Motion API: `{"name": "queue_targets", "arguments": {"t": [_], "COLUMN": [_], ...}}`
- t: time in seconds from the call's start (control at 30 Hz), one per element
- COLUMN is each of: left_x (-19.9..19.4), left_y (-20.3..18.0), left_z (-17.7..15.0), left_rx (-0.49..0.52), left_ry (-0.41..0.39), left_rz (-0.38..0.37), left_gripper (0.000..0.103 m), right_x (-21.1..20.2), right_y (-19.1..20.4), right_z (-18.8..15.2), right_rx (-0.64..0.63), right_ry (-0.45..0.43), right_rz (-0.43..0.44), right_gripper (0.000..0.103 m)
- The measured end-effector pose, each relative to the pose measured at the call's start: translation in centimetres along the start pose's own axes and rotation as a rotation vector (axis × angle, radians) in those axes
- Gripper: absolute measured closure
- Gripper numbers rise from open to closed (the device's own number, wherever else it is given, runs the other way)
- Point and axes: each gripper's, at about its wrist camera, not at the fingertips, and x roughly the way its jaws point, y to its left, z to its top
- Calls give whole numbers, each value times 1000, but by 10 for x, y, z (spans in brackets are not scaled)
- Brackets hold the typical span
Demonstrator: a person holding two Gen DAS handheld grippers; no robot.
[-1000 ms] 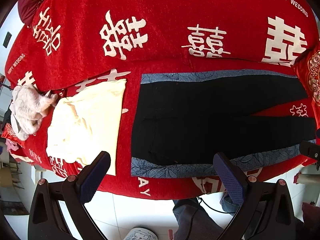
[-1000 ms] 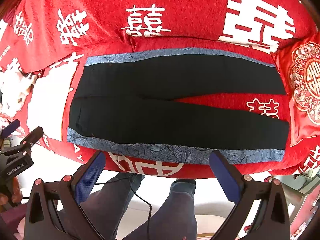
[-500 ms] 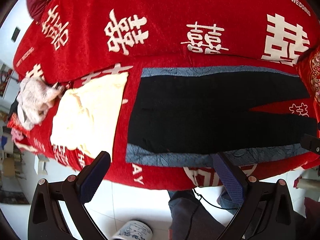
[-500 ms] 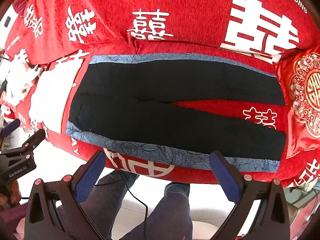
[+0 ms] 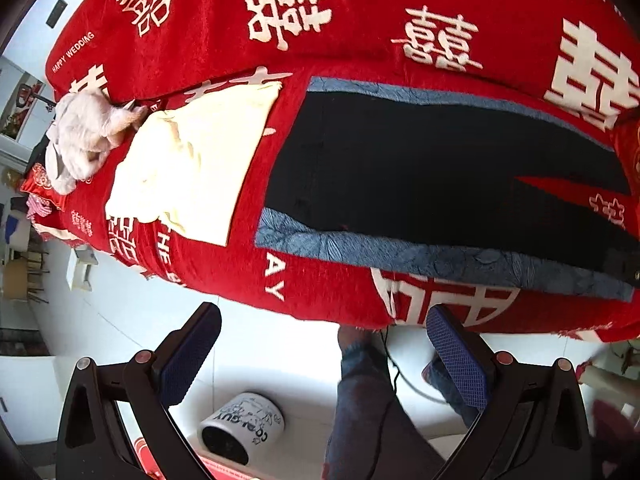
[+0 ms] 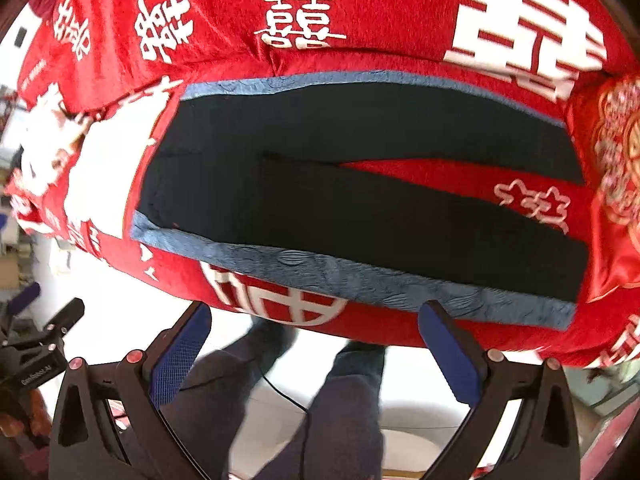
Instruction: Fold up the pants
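Note:
Black pants (image 5: 420, 168) lie flat on a red bed, waist to the left, both legs spread out to the right with a red gap between them. They also show in the right wrist view (image 6: 340, 196). A blue patterned band (image 5: 440, 256) runs along their near edge and far edge. My left gripper (image 5: 320, 344) is open and empty, off the bed's near edge over the floor. My right gripper (image 6: 314, 340) is open and empty, just below the bed's near edge.
A cream cloth (image 5: 192, 164) and a white crumpled garment (image 5: 84, 140) lie left of the pants. A red embroidered cushion (image 6: 616, 184) lies at the right. A white mug (image 5: 240, 432) is on the floor. The person's legs (image 6: 320, 408) stand by the bed.
Both grippers have drawn back and down from the bed; the bed's near edge and the floor now show more. The pants have not moved. Both grippers stay open.

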Motion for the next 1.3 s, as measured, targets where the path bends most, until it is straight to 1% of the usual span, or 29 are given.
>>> {"name": "queue_targets", "arguments": {"t": [0.07,0.13,0.23,0.3,0.33,0.37,0.47,0.5,0.53,0.63,0.7,0.77,0.8,0.87,0.97,1.03,1.13,1.17,1.2,1.23,1.27,1.3], "left_x": [13,28,60,89,102,118,151,165,174,202,214,223,227,232,238,243,248,250,250,250,251,251], "left_y": [14,28,52,66,72,77,82,82,82,85,89,93,95,97,102,106,108,106,108,108,106,105], "left_z": [8,14,22,25,25,26,27,27,27,24,21,21,21,22,23,23,21,20,17,15,14,13], "left_rx": [-9,-22,-60,-87,-100,-113,-121,-125,-129,-177,-215,-242,-251,-253,-254,-267,-284,-282,-280,-279,-283,-295], "left_ry": [-1,15,36,78,95,102,112,108,107,105,93,80,72,59,51,64,77,80,84,89,95,104], "left_rz": [-30,-59,-105,-148,-165,-189,-226,-246,-257,-324,-379,-422,-445,-466,-497,-533,-562,-562,-563,-566,-573,-585], "left_gripper": [0,0,0,0,0,0,0,0,0,0,0,0,0,0,0,0,0,0,0,0,0,0], "right_x": [6,18,45,68,83,98,141,159,172,216,237,254,264,278,289,294,294,294,296,297,298,296], "right_y": [5,15,29,42,48,55,67,72,74,81,80,78,77,73,64,56,49,47,45,43,41,39], "right_z": [-2,-5,-11,-14,-17,-18,-25,-26,-26,-30,-31,-30,-29,-30,-34,-39,-42,-40,-37,-35,-32,-29], "right_rx": [34,79,169,210,229,249,289,303,309,338,366,385,389,391,411,437,506,546,572,589,604,605], "right_ry": [-8,-5,23,47,57,63,72,74,73,78,61,33,23,5,-16,-37,-85,-103,-112,-115,-110,-103], "right_rz": [69,119,276,343,358,390,457,498,519,563,596,635,653,678,711,731,783,823,858,886,891,888], "right_gripper": [0,0,0,0,0,0,0,0,0,1,5,12,13,14,15,15,15,19,26,51,78,82]}}
